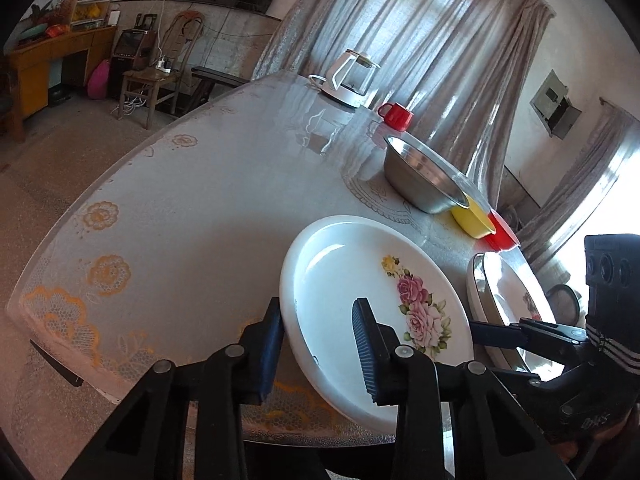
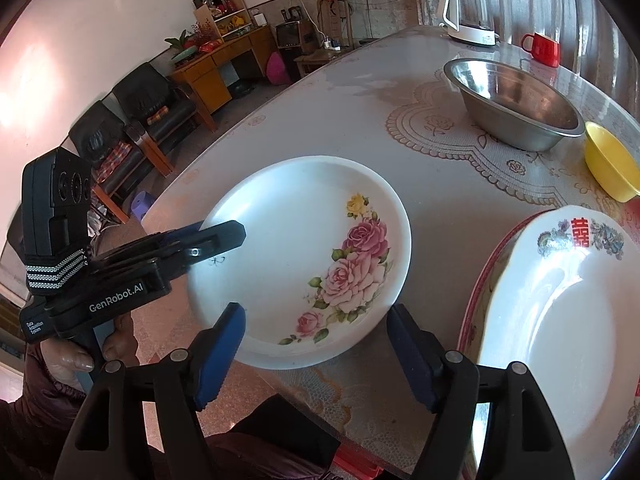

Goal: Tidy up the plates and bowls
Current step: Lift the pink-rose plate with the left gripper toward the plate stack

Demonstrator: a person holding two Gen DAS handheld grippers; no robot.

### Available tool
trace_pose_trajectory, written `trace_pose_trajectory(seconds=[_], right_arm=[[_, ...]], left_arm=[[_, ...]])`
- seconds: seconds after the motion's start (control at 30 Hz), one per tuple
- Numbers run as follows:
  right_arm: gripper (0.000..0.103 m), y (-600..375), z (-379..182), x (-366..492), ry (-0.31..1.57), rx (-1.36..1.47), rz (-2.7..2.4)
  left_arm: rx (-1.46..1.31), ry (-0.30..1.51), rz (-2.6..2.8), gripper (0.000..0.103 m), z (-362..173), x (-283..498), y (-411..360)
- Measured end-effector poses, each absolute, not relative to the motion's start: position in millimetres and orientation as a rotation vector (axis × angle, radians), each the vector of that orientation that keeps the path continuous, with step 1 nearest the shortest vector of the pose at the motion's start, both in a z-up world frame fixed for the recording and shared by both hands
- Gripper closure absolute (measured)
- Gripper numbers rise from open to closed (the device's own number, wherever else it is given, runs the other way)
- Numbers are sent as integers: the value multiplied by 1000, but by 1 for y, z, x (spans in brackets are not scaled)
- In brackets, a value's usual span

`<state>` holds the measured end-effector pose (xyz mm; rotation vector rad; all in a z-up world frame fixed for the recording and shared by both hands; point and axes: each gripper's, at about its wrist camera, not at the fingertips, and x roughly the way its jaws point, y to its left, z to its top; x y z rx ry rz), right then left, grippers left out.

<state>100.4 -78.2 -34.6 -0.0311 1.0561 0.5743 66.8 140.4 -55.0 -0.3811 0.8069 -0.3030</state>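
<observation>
A white plate with pink roses [image 1: 360, 304] [image 2: 304, 256] lies on the table near the front edge. My left gripper [image 1: 320, 344] [image 2: 236, 232] straddles its left rim, one finger inside the plate and one outside, with a gap between them. My right gripper [image 2: 316, 344] is open and empty, just above the plate's near rim; it also shows in the left wrist view [image 1: 500, 332]. A white plate with a red character [image 2: 568, 320] [image 1: 508, 300] lies on a red-rimmed plate [image 2: 476, 296] to the right.
A steel bowl [image 2: 516, 108] [image 1: 424, 176], a yellow bowl [image 2: 612, 164] [image 1: 472, 216], a red mug [image 2: 544, 48] [image 1: 396, 114] and a white kettle [image 2: 468, 16] [image 1: 352, 76] stand farther back on the lace-covered table [image 2: 360, 120]. Chairs and a desk stand beyond the table.
</observation>
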Motion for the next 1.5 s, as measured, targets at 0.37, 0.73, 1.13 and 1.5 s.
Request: trace_pose_trajectory(seconds=[0.37, 0.73, 1.13, 1.5], right_arm=[[29, -67, -37, 137, 1035, -16, 535], [69, -65, -43, 144, 1017, -109, 455], [67, -69, -39, 137, 1000, -109, 448], [68, -69, -39, 136, 992, -67, 430]], left_arm=[[-401, 834, -265, 67, -58, 77, 148], [-328, 796, -264, 65, -59, 78, 136], [-344, 795, -202, 66, -58, 72, 131], [-396, 798, -176, 66, -52, 67, 126]])
